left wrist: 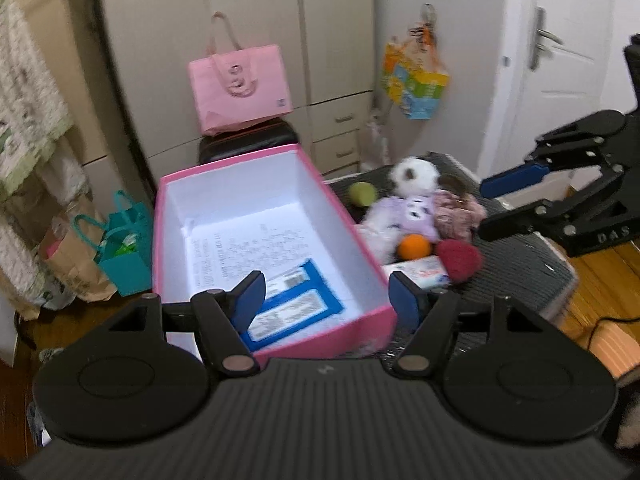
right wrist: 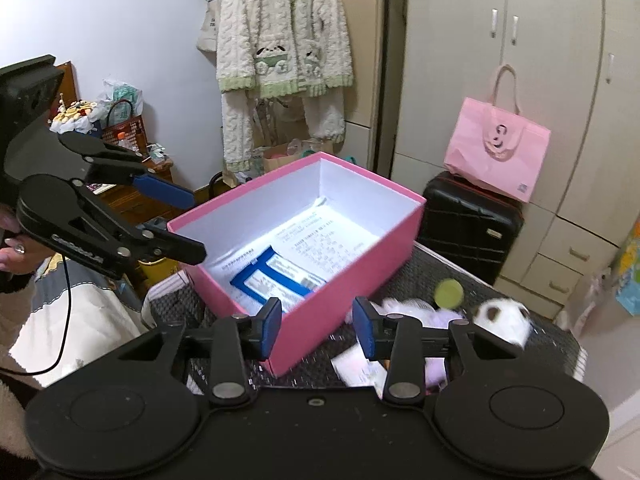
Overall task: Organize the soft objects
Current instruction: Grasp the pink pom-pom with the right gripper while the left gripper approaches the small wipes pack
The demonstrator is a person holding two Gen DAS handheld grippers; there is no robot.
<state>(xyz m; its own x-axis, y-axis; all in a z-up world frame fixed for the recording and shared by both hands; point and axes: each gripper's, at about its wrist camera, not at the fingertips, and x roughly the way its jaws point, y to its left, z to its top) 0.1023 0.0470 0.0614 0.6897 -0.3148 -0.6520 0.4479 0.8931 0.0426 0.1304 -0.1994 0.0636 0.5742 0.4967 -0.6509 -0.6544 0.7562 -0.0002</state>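
Hovering with jaws parted and empty, the left gripper (left wrist: 324, 298) and right gripper (right wrist: 316, 326) sit above the pink box (left wrist: 276, 344), while plush toys (left wrist: 404, 212) wait beside it (nothing soft boxed yet), so a grasp comes next.

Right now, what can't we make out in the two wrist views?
- Printed sheet in the pink box: text too small and glared, both views.
- White packet: right wrist view, cut by the right claw; label blurred.
- Lilac plush: motion-blurred in both; its lower part is hidden by the orange ball in the left wrist view.
- Left claw: empty, hides the box's near wall.
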